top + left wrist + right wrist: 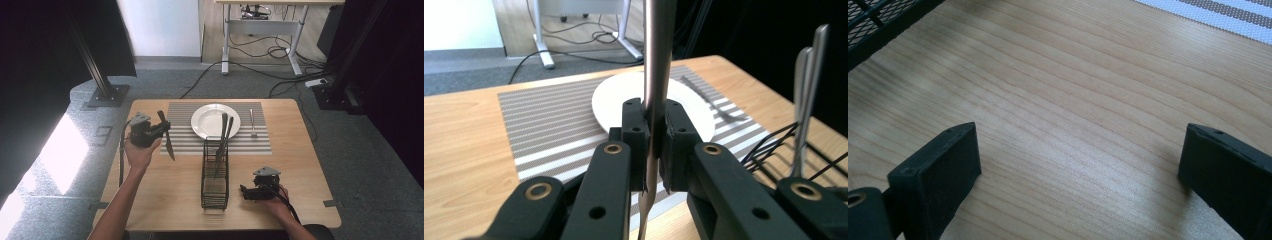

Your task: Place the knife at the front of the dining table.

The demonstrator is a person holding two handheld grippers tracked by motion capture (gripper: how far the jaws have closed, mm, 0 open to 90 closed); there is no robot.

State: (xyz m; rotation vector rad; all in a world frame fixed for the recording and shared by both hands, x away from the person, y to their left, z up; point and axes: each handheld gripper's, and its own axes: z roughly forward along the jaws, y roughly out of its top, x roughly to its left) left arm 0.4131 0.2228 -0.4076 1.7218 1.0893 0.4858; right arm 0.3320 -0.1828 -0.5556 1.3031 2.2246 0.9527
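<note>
Above the placemat's left edge, a knife was clamped blade-down in the left gripper, beside the plate.

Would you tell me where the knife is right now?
In the high view the knife is clamped in the left tool, raised over the left edge of the striped placemat, left of the white plate and the wire basket.

Cutlery, plate, mat and caddy on one table

One white plate on one striped placemat; one fork lying right of the plate; one knife at the left; two utensils standing in one wire caddy near the middle; two grippers, left and right.
</note>
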